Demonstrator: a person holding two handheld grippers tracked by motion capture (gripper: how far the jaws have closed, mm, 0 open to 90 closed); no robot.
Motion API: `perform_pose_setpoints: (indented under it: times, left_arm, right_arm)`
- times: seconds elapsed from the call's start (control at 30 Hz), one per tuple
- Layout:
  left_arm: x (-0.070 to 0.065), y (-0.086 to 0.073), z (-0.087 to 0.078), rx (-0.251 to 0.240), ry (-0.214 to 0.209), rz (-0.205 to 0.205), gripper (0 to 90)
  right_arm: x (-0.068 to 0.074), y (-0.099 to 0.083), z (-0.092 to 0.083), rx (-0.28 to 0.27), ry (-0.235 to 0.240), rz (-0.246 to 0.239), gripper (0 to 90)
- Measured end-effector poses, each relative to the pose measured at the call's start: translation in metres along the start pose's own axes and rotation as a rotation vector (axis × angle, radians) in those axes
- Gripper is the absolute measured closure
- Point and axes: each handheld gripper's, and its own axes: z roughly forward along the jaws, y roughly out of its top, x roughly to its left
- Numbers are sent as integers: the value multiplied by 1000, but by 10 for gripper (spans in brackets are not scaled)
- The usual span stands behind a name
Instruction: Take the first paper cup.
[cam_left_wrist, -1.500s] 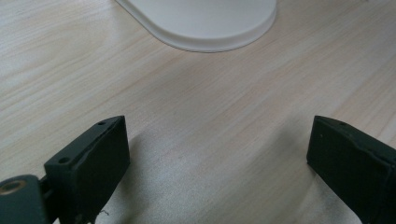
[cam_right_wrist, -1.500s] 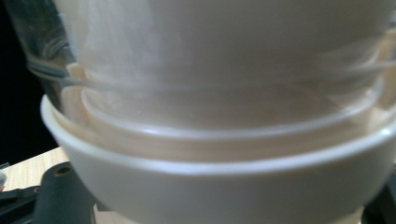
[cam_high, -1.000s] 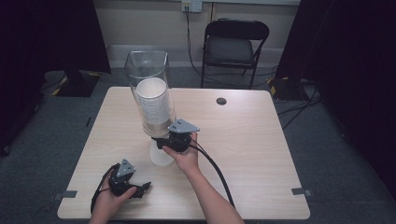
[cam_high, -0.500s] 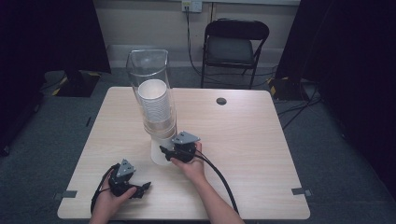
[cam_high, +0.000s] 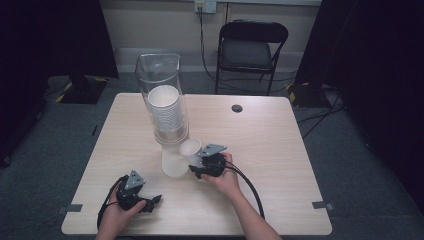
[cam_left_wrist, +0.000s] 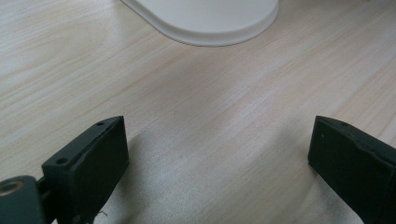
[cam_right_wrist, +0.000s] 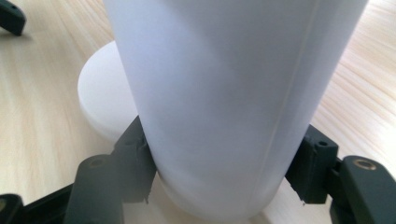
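Observation:
A clear dispenser (cam_high: 161, 90) at the table's middle back holds a stack of white paper cups (cam_high: 167, 112). In front of it a white cup (cam_high: 172, 162) stands on the table; its edge (cam_left_wrist: 205, 21) lies ahead of my left gripper. My right gripper (cam_high: 196, 161) (cam_right_wrist: 226, 140) is shut on a second white cup (cam_high: 190, 148) (cam_right_wrist: 233, 93), tilted beside the standing one. Its jaws have just been opening slightly, but the pads still press the cup. My left gripper (cam_high: 150, 202) (cam_left_wrist: 219, 140) rests open near the front edge, nothing between its jaws.
The wooden table (cam_high: 280, 150) has a dark round hole (cam_high: 237, 108) at the back right. A black folding chair (cam_high: 252, 47) stands beyond the table. Tape marks (cam_high: 322, 205) sit near the front corners.
My right gripper has come down and toward the near right with the cup, away from the dispenser's foot. The left hand has stayed put.

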Motion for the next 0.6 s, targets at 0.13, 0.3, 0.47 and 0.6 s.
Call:
perform_pose_setpoints:
  times: [0.13, 0.3, 0.47, 0.6]
  left_arm:
    - [0, 0, 0, 0, 0, 0, 46]
    - [0, 0, 0, 0, 0, -1, 46]
    - [0, 0, 0, 0, 0, 0, 46]
    - [0, 0, 0, 0, 0, 0, 46]
  right_arm:
    - [-12, -6, -15, -14, -32, 37, 349]
    - [-30, -15, -26, -7, -69, 82, 346]
    - [-39, -21, -29, -6, -87, 115, 342]
    - [-42, -24, -29, -4, -88, 145, 340]
